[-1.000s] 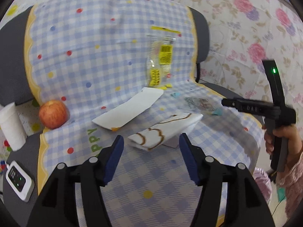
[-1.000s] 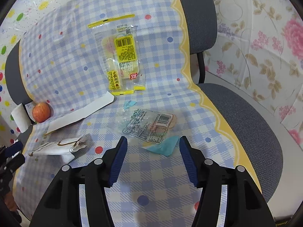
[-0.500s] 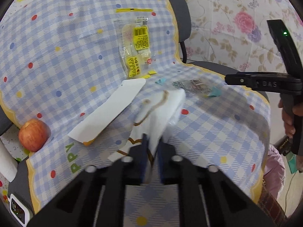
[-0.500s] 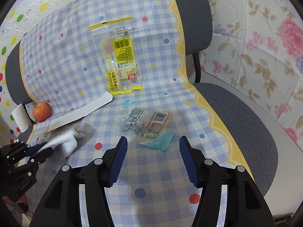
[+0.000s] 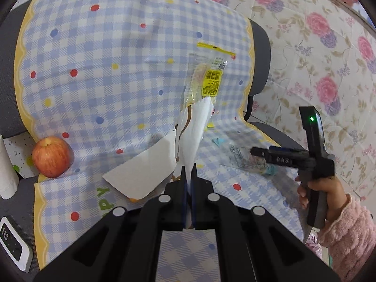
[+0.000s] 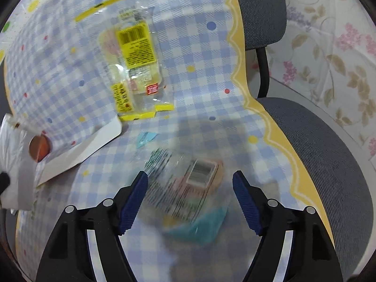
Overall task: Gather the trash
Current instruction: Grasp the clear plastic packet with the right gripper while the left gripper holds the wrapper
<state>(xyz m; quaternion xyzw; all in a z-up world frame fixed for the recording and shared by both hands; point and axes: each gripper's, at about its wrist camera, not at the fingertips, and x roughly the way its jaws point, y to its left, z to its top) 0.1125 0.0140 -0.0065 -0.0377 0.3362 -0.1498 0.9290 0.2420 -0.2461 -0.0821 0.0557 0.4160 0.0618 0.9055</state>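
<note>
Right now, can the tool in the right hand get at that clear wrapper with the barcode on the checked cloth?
Probably yes. The right tool hangs just over the clear wrapper, its jaws opening, with the wrapper lying flat between them and nothing on top. The left tool, shut on a white wrapper, is off to one side.

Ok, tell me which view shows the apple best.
The left wrist view. There the apple sits whole and sharp at the left edge of the checked cloth, stem and red skin clear. In the right wrist view it is small at the far left, partly covered by the white wrapper.
</note>
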